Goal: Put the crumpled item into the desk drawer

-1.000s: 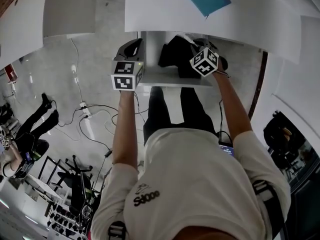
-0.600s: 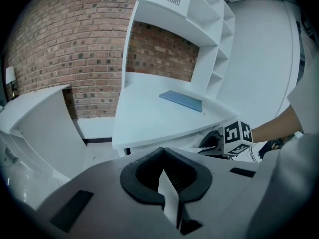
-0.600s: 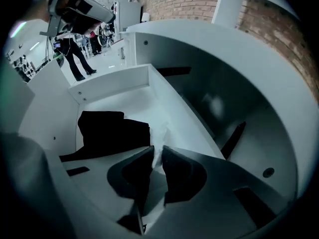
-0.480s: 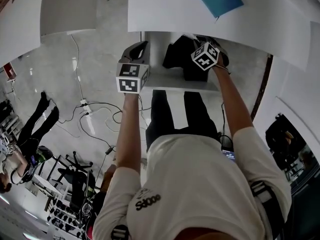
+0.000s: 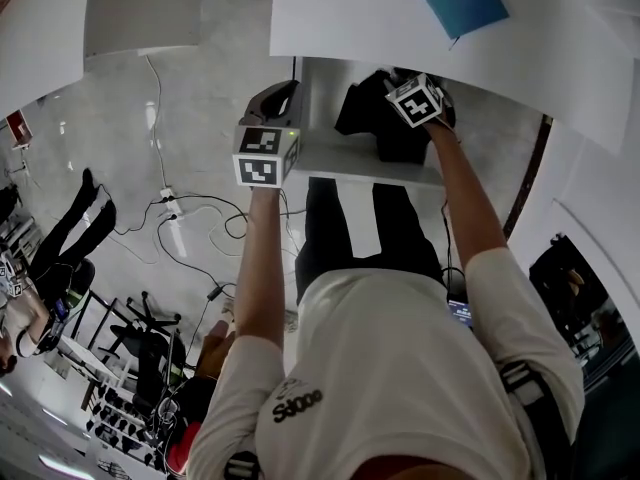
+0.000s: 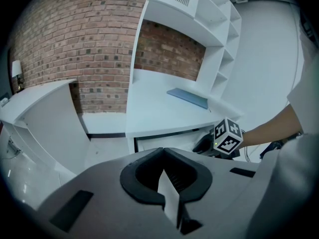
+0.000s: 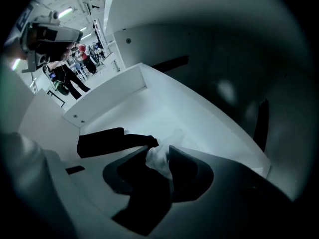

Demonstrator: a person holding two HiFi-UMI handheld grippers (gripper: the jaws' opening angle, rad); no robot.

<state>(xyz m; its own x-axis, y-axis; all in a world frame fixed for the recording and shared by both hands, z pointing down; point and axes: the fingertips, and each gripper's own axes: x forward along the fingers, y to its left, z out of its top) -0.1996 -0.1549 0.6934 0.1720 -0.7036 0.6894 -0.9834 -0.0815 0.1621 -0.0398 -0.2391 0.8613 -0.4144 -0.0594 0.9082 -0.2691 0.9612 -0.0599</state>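
Our right tool (image 7: 160, 151) reaches down into the open drawer (image 5: 330, 156) under the desk (image 5: 350, 18). Its jaws have just been opening and sit slack around the black crumpled item (image 7: 99, 142), which lies on the drawer floor toward 1 o'clock. Our left tool (image 6: 163, 152), clenched and empty, hangs at the drawer's 9 o'clock.

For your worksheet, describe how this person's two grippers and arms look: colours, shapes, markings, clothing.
The left gripper and right gripper have grey bodies, dark curved jaws and a cube with black-and-white square markers. The person wears a white short-sleeved T-shirt; forearms are bare.
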